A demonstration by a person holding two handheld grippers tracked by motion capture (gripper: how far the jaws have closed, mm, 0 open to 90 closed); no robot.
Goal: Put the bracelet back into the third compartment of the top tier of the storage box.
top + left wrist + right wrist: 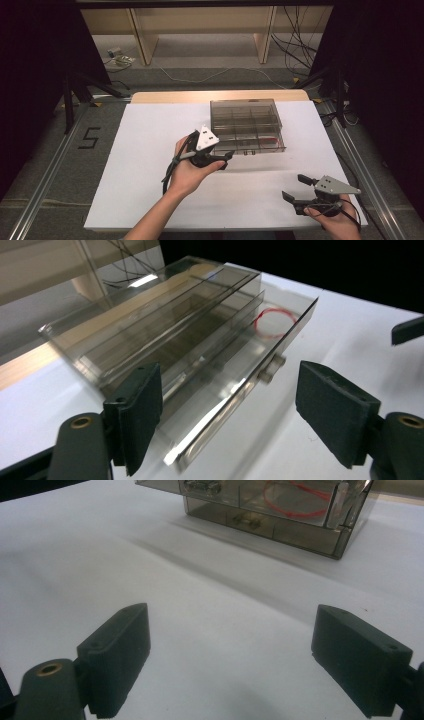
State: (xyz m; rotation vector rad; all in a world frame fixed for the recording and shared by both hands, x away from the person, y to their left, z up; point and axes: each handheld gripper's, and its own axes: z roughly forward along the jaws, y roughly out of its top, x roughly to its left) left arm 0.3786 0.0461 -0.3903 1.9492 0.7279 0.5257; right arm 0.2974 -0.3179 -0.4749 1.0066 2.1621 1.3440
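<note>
A smoky transparent plastic organiser box with divided compartments [246, 125] sits on the white tabletop [150, 165], toward the far side and a little right of centre. The left gripper [226, 159] hovers at the box's near left corner, held in a hand [187, 172] that comes up from the bottom edge, a grey three-cornered plate on top of it. In the left gripper view its two black jaws stand wide apart, clamped on nothing, with the box's near edge [210, 405] lying between and just beyond them; whether either pad touches the plastic I cannot tell. A small clear latch or knob [270, 371] shows on the box's side wall, and a thin red ring, like a loop of wire or band [272, 322], lies in a compartment near the far end. The right gripper [295, 189] hangs low over the near right part of the tabletop, well apart from the box, gripped by the other hand [332, 215]. In the right gripper view its jaws are spread wide as well, bare white surface between them, with the box [280, 515] farther off, the red ring [295, 497] inside an upper compartment and some small metal bits [245, 521] in a lower one, too blurred to name.
</note>
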